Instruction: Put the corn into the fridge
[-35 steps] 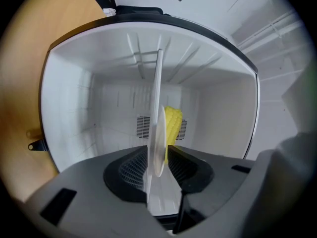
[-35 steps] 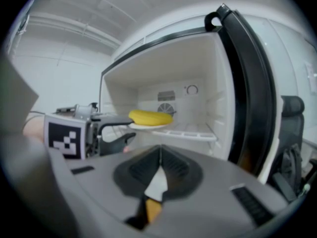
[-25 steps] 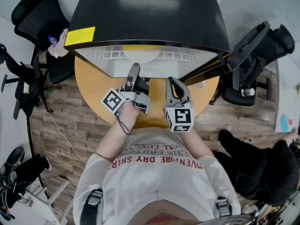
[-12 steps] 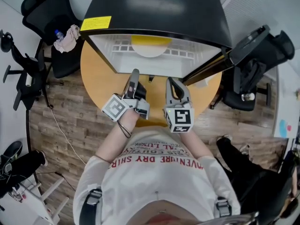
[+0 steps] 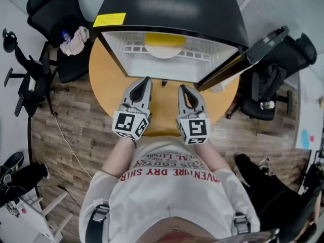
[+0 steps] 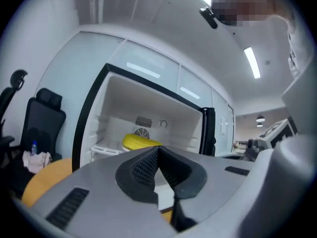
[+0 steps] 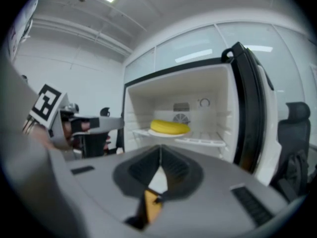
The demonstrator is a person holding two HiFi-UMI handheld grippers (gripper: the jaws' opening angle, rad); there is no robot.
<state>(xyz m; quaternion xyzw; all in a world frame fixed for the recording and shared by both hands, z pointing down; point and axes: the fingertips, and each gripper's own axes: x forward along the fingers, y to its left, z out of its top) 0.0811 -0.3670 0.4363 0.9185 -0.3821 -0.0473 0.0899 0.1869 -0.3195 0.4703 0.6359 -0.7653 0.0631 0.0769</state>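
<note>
The yellow corn lies on a white plate on the wire shelf inside the open black fridge. The left gripper view shows the corn over the jaws, and the right gripper view shows the corn deep in the fridge. My left gripper and right gripper hover side by side over the round wooden table, just outside the fridge opening. Both are shut with nothing between their tips, as seen at the left gripper and the right gripper.
The fridge door stands swung open to the right. Black office chairs flank the table on the left, one holding a crumpled cloth, and another chair stands on the right. A person in black sits at lower right.
My left gripper pulled back out of the fridge opening, rolled from its side to flat, and its jaws closed empty. The right gripper drew back slightly. The corn stays on its plate.
</note>
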